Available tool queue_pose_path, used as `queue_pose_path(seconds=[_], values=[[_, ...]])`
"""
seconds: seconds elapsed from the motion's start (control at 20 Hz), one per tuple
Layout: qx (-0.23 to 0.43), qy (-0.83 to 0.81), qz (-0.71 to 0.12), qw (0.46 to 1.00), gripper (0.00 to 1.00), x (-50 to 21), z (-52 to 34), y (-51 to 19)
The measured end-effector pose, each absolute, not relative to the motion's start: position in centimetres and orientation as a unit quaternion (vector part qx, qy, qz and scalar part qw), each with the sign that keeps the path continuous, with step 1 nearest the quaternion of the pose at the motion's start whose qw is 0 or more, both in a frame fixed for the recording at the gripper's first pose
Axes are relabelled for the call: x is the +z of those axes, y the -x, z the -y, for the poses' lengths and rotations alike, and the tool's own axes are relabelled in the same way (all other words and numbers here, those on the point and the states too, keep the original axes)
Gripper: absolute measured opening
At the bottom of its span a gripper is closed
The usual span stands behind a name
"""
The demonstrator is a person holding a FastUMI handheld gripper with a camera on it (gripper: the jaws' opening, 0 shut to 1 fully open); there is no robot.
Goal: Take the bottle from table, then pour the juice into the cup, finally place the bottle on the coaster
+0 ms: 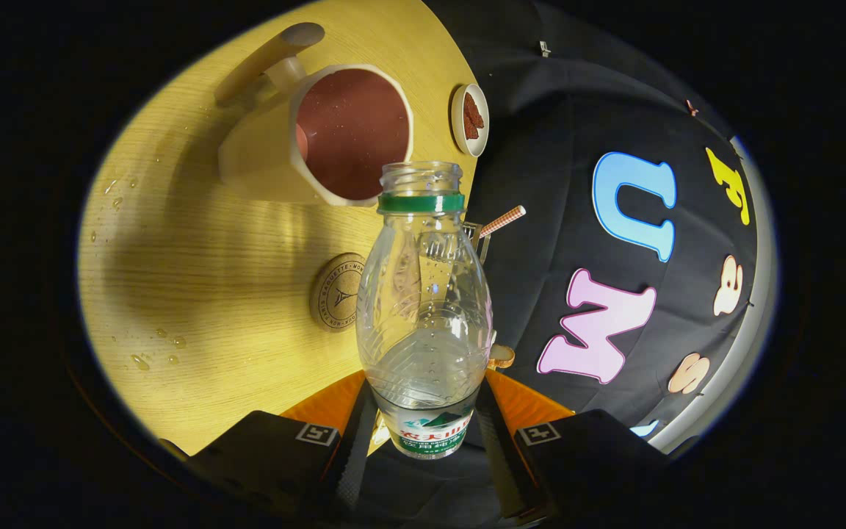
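- Water droplets [155, 353] lie scattered on the pale wood-grain table [210, 242], left of the other things; more sit up toward the far left edge.
- Cream ceramic cup with a thick handle and dark reddish inside [335, 132] stands on the table beyond the fingers. Whether liquid is in it, I cannot tell.
- Round brown cork-like coaster with a stamped emblem [336, 292] lies flat between the cup and the fingers, just left of the bottle and bare.
- Clear ribbed plastic bottle with a green neck ring and no cap [423, 308] sits between the two black fingers [353, 448], mouth pointing toward the cup's rim. It looks nearly empty; a little liquid may remain low in the body.
- Gripper [423, 441]: jaws narrowed onto the labelled base of the bottle, one finger on each side, both pressing.
- Small white dish with a reddish-brown piece in it [470, 119] sits near the table's right edge, past the cup.
- Risks, as I judge them: the grip is low and on thin plastic, so the bottle could swivel or squash; the uncapped mouth could dribble outside the cup; the coaster lies near the table edge, so an off-centre set-down could tip the bottle.
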State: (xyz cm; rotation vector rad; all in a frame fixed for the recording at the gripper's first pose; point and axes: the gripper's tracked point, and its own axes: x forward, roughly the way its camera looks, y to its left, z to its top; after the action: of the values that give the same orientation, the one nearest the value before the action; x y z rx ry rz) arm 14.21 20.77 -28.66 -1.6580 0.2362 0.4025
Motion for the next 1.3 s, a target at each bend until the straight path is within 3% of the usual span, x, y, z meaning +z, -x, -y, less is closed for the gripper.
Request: queue_pose_path(seconds=[1.3], values=[[0.165,0.788,-0.057,0.590,0.73,-26.9,-21.5,-15.2]])
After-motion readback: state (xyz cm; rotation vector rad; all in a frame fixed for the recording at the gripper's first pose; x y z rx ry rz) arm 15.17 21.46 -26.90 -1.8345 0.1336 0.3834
